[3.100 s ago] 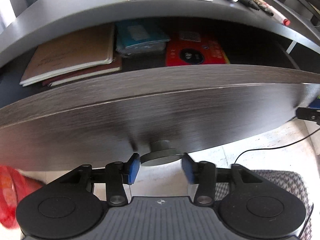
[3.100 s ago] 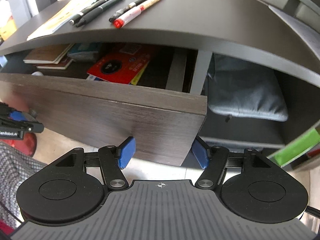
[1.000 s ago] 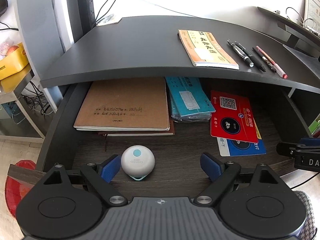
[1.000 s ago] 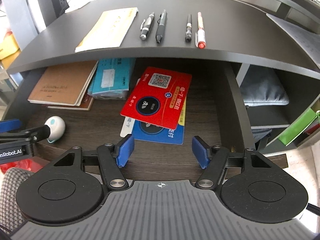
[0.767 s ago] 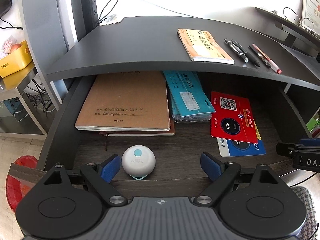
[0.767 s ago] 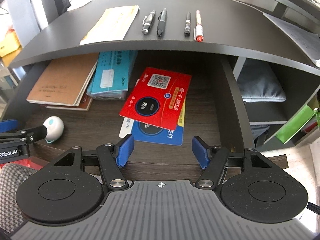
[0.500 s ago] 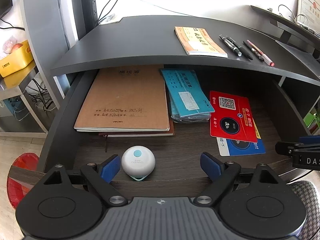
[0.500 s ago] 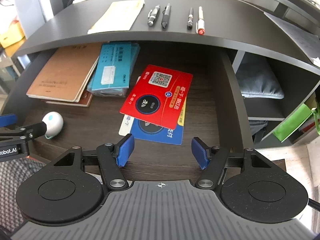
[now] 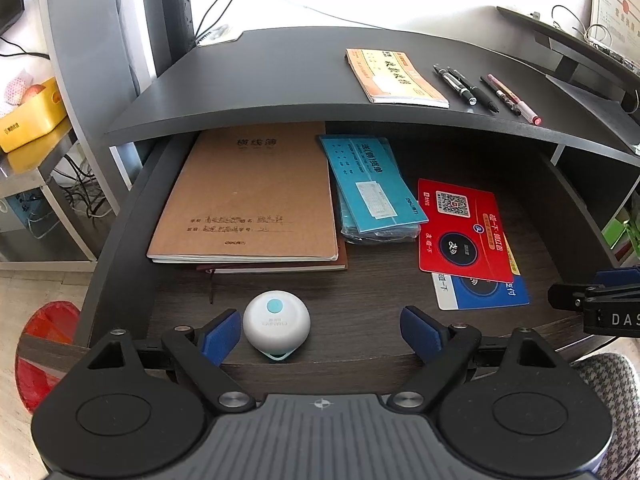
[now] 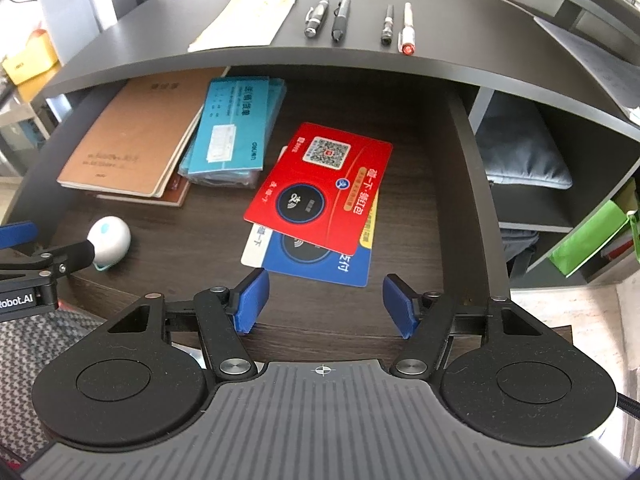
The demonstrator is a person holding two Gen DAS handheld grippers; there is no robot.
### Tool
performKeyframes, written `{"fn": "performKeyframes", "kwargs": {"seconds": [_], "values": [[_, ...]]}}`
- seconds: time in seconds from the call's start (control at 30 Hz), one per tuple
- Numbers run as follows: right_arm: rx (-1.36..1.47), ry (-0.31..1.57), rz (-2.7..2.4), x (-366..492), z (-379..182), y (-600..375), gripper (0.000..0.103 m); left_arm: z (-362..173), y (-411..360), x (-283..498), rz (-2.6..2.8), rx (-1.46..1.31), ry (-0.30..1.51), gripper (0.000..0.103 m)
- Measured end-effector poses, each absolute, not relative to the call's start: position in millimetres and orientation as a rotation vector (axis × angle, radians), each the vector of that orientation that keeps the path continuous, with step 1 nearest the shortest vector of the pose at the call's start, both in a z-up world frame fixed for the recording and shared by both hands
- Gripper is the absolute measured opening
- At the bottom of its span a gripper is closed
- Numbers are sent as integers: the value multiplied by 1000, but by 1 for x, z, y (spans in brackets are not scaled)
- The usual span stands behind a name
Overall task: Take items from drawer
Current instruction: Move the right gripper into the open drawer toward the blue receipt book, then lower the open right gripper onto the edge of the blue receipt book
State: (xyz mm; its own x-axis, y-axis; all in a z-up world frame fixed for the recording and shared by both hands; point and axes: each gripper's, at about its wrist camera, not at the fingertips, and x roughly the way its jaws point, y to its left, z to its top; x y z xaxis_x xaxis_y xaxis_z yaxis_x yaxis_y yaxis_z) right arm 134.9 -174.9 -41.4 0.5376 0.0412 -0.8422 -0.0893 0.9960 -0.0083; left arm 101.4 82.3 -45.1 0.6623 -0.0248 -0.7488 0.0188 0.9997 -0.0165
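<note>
The dark wood drawer point(image 9: 120, 264) point(image 10: 476, 200) stands pulled out under the desktop. In it lie a brown notebook point(image 9: 252, 196) point(image 10: 132, 140) on a maroon one, a stack of teal booklets point(image 9: 372, 192) point(image 10: 232, 128), a red card point(image 9: 460, 232) point(image 10: 320, 188) over a blue card point(image 9: 488, 292) point(image 10: 320, 260), and a small white round device point(image 9: 277, 323) point(image 10: 109, 240). My left gripper point(image 9: 320, 334) is open and empty above the drawer's front edge, the white device just inside its left finger. My right gripper point(image 10: 326, 306) is open and empty in front of the cards.
On the desktop point(image 9: 260, 76) lie an orange booklet point(image 9: 394, 76) point(image 10: 248, 16) and several pens point(image 9: 484, 88) point(image 10: 356, 24). Open shelves with a grey cushion point(image 10: 520, 152) and a green bag point(image 10: 588, 236) stand to the right. A yellow box point(image 9: 28, 112) sits on a metal rack to the left.
The drawer, partly open three seconds ago, now stands pulled far out. Both grippers have risen above it and in the last second moved only slightly. The left gripper's jaws are wider.
</note>
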Motion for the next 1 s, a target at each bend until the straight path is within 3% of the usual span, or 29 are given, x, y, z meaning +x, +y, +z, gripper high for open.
{"fn": "performKeyframes", "kwargs": {"seconds": [0.7, 0.8, 1.0], "values": [[-54, 1081, 174, 200, -20, -127, 74, -47, 114, 136, -12, -92, 863, 89], [-35, 1052, 194, 224, -18, -115, 81, -51, 120, 141, -6, -101, 874, 89], [-46, 1039, 199, 275, -44, -90, 84, -58, 131, 148, -2, -121, 899, 89]]}}
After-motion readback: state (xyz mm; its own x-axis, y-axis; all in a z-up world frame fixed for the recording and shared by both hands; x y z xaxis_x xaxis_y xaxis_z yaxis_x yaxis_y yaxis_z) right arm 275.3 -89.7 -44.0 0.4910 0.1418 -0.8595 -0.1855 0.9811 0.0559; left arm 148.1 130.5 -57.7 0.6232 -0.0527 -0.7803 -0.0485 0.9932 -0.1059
